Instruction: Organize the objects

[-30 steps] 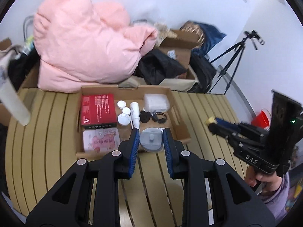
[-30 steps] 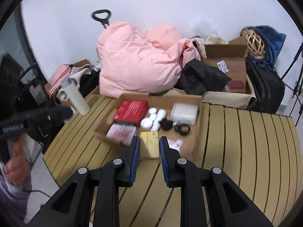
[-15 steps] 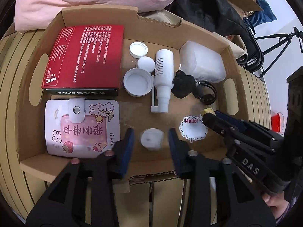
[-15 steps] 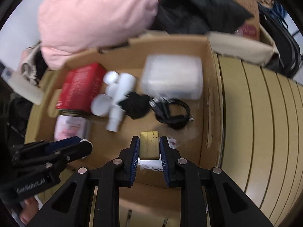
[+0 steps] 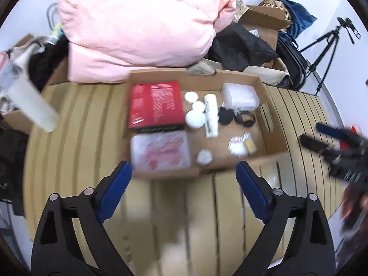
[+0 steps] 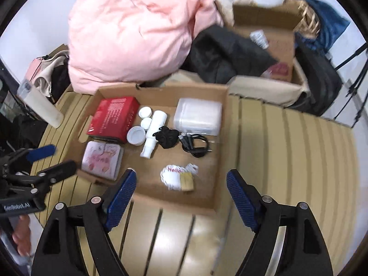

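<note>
While blur smears the cardboard tray (image 5: 271, 124), both tongs gape empty.
Near the tray's centre, the white pump bottle (image 6: 153, 133) lies lengthwise, nozzle toward the left tongs (image 5: 184, 174) and right tongs (image 6: 181, 184).

Red box (image 6: 113, 119), white bottle (image 6: 153, 129), brown tray (image 6: 161, 96) — pink duvet (image 6: 128, 34), blue-padded fingers (image 6: 120, 199).

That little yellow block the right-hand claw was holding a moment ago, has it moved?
Yes. The yellow block has left the right gripper and now lies in the cardboard tray, beside the white sticker.

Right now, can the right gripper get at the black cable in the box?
Probably yes. The right gripper is open above the box's near edge, and the black cable lies uncovered ahead, with only flat items between.
</note>
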Demonstrator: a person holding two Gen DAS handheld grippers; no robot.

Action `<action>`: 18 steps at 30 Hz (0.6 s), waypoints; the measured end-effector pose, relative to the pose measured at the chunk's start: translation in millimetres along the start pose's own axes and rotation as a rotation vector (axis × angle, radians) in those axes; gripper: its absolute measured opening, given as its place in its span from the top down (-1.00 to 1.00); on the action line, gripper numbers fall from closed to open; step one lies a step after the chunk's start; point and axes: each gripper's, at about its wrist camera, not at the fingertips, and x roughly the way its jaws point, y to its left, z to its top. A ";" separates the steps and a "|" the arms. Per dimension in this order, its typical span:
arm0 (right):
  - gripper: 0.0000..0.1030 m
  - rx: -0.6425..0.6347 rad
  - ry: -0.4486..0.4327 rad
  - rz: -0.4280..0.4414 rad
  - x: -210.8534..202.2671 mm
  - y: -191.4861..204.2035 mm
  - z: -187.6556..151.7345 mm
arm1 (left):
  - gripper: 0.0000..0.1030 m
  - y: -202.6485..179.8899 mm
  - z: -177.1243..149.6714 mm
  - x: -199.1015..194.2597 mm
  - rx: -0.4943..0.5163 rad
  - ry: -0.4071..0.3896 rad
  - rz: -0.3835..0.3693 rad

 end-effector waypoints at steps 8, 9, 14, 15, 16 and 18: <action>-0.63 0.008 -0.033 -0.007 -73.0 -3.4 -56.6 | -1.00 31.0 -50.9 -94.5 0.034 -0.152 0.083; -0.63 0.022 -0.039 0.005 -77.1 -1.0 -62.6 | -1.00 31.9 -55.2 -102.0 0.027 -0.163 0.076; -0.63 0.011 -0.075 0.023 -102.0 24.6 -88.6 | -1.00 31.8 -80.6 -133.5 0.022 -0.213 0.085; -0.63 0.005 -0.085 0.025 -106.7 29.6 -93.8 | -1.00 32.3 -86.8 -139.3 0.021 -0.221 0.088; -0.63 -0.002 -0.098 0.034 -113.4 35.5 -100.4 | -1.00 33.9 -96.0 -147.7 0.016 -0.236 0.091; -0.63 -0.020 -0.125 0.050 -129.0 47.8 -119.3 | -1.00 36.4 -114.6 -161.3 0.008 -0.261 0.100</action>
